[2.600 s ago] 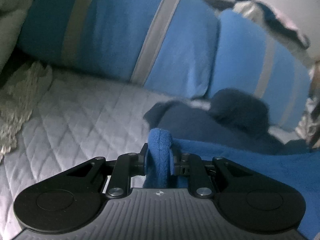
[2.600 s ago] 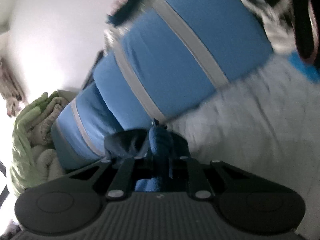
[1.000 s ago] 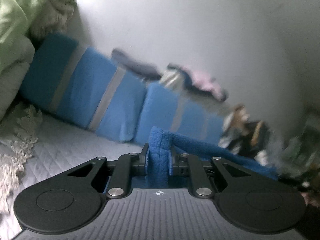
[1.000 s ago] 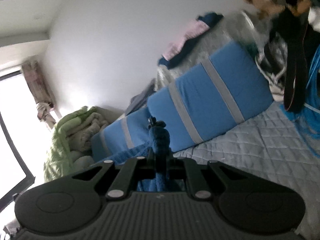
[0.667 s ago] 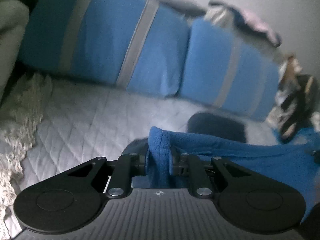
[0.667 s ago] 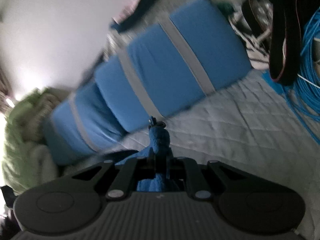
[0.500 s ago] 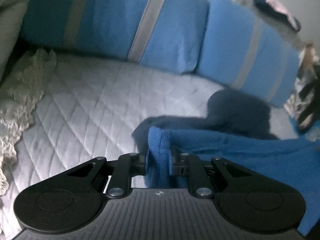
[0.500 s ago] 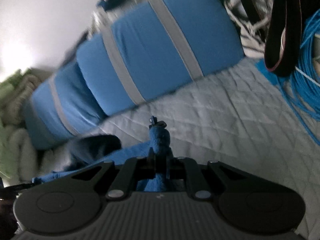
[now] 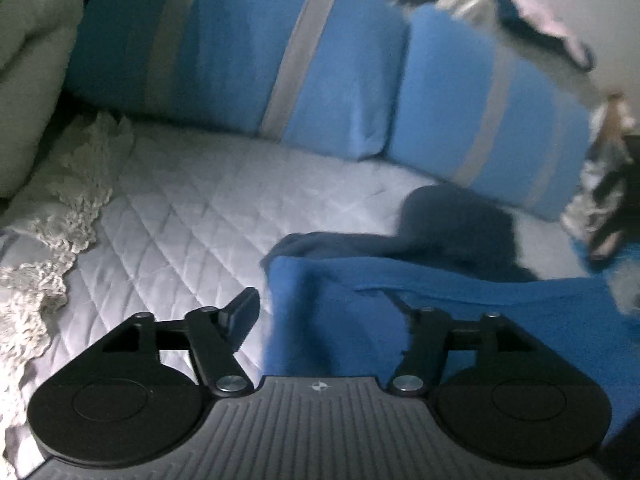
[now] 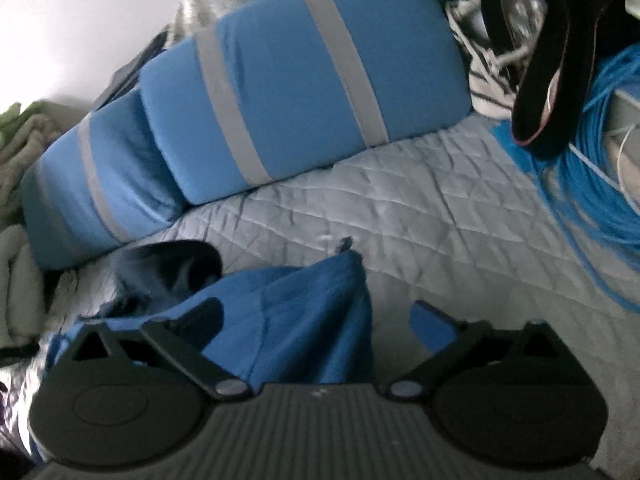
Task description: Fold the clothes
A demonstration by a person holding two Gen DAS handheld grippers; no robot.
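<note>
A blue fleece garment (image 9: 460,312) lies on the grey quilted bed (image 9: 192,216), its dark hood (image 9: 452,220) toward the pillows. My left gripper (image 9: 324,312) is open, its jaws spread wide over the garment's left corner; the right finger is partly hidden by the cloth. In the right wrist view the same garment (image 10: 304,320) lies below my right gripper (image 10: 320,316), which is open, with a corner of cloth pointing up between the jaws. The hood (image 10: 168,268) shows at the left.
Two blue pillows with grey stripes (image 9: 280,64) (image 10: 304,76) lean along the wall. A cream lace blanket (image 9: 60,216) lies at the left. A blue cable coil (image 10: 592,168) and a black strap (image 10: 556,52) are at the right edge of the bed (image 10: 400,208).
Both grippers were shut on the blue garment and have opened, letting it go. The garment, held up a second ago, now rests on the bed.
</note>
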